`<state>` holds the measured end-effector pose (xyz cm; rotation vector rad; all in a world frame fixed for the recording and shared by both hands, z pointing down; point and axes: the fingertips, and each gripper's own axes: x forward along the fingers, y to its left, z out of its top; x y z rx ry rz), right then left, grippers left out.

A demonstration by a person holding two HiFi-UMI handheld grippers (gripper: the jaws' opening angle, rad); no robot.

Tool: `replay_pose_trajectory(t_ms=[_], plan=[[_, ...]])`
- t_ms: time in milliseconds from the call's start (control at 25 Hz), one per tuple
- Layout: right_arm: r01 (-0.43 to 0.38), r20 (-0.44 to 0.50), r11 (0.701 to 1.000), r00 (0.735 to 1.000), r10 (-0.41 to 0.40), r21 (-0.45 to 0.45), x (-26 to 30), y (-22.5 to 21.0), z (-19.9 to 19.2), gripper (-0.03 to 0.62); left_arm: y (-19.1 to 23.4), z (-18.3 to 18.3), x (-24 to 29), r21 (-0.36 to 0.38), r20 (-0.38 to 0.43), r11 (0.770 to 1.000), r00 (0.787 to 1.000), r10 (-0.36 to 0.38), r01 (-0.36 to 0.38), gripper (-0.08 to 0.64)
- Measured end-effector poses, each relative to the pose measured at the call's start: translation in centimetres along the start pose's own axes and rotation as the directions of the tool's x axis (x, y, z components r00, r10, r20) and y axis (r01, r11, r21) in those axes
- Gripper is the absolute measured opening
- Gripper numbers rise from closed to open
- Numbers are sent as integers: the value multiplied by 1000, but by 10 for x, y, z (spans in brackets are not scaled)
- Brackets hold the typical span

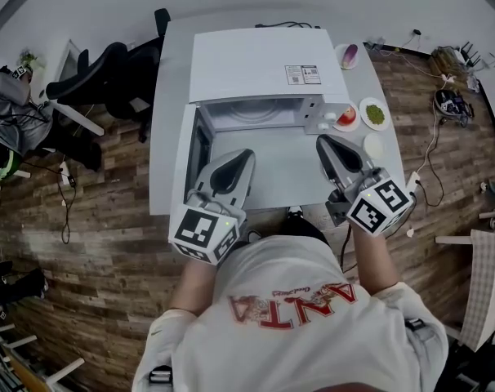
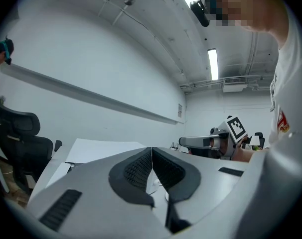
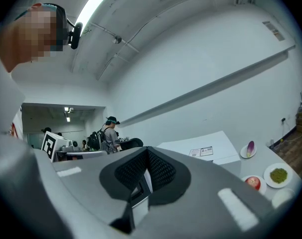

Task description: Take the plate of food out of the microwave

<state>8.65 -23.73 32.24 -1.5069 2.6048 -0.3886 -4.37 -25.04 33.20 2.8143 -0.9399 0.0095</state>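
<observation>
A white microwave (image 1: pixel 256 64) stands on the white table (image 1: pixel 170 121) with its door (image 1: pixel 200 141) swung open to the left. In its cavity a pale round plate or turntable (image 1: pixel 253 110) shows; whether food lies on it I cannot tell. My left gripper (image 1: pixel 247 153) is shut and empty in front of the open cavity, its jaws touching (image 2: pixel 151 152). My right gripper (image 1: pixel 321 141) is also shut and empty (image 3: pixel 147 154), near the microwave's right front corner. Just right of that corner sits a plate with a red food (image 1: pixel 346 117).
More small dishes sit right of the microwave: one with a purple item (image 1: pixel 348 55), one with green food (image 1: pixel 375 113), and a plain white one (image 1: pixel 374 146). Office chairs (image 1: pixel 109 76) stand left of the table. Cables lie on the wooden floor at the right (image 1: pixel 431 149).
</observation>
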Motion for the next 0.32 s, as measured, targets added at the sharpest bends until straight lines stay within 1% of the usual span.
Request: replay_pose_trajectory(t_ms=[320], plan=[[-18, -3, 1000, 1000, 18, 15, 2, 3, -4, 2, 0, -4, 0, -11, -7, 1000, 1000, 4, -4, 9]])
